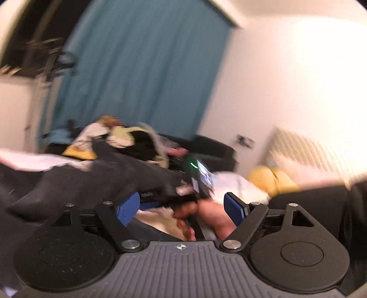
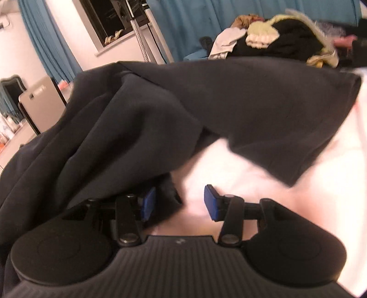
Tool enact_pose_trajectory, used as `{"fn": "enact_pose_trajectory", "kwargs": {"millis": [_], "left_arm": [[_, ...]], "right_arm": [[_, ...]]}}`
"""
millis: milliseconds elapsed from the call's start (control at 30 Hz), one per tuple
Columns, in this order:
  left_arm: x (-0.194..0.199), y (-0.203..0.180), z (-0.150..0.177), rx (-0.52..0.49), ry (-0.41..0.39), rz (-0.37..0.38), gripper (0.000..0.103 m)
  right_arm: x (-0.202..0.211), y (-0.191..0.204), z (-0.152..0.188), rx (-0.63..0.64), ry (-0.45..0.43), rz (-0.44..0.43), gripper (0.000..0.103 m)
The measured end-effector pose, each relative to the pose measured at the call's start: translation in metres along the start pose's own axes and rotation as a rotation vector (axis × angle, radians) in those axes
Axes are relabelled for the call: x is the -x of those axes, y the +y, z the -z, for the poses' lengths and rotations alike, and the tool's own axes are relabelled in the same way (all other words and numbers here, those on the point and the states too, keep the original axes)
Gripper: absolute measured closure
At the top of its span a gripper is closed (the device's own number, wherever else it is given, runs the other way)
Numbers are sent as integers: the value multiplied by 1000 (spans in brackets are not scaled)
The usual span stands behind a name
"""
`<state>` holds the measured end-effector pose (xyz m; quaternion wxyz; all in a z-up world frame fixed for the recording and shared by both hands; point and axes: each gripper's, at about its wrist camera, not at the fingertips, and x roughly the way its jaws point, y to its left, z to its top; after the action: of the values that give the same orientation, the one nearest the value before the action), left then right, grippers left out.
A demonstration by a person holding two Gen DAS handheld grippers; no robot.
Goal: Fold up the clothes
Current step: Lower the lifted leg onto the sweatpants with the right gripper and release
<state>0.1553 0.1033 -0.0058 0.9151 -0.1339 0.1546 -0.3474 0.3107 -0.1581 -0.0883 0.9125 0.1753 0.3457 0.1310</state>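
Dark garment lies heaped on the white bedding, at twelve o'clock from our right gripper. Both grippers' jaws gape empty, left gripper wider. We judge a fold just laid; next we need a fresh edge.

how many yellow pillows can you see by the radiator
1, maybe more hidden. A yellow pillow lies low at the right of the left wrist view, below the white radiator; blur makes it uncertain.

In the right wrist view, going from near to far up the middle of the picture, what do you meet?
Right gripper, jaws apart → white sheet → dark garment → pile of clothes → blue curtain.
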Motion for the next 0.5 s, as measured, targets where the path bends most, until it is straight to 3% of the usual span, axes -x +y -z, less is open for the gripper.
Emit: {"fn": "enact_pose_trajectory", "kwargs": {"millis": [33,100,200,300,500], "left_arm": [[1,10,-1,48,-14,-29,20],[4,30,-3,148,-52,-97,20],[7,57,-6,289,-94,-212,20],[22,71,-9,384,-129,-300,20],[45,65,-16,359,-176,-366,20]], "right_arm": [[-4,3,0,11,-15,-25,58],[-5,12,3,37,-21,-49,96],[7,24,7,59,-15,-67,97],[46,24,5,27,-56,-43,97],[154,-5,3,-77,-187,52,97]]}}
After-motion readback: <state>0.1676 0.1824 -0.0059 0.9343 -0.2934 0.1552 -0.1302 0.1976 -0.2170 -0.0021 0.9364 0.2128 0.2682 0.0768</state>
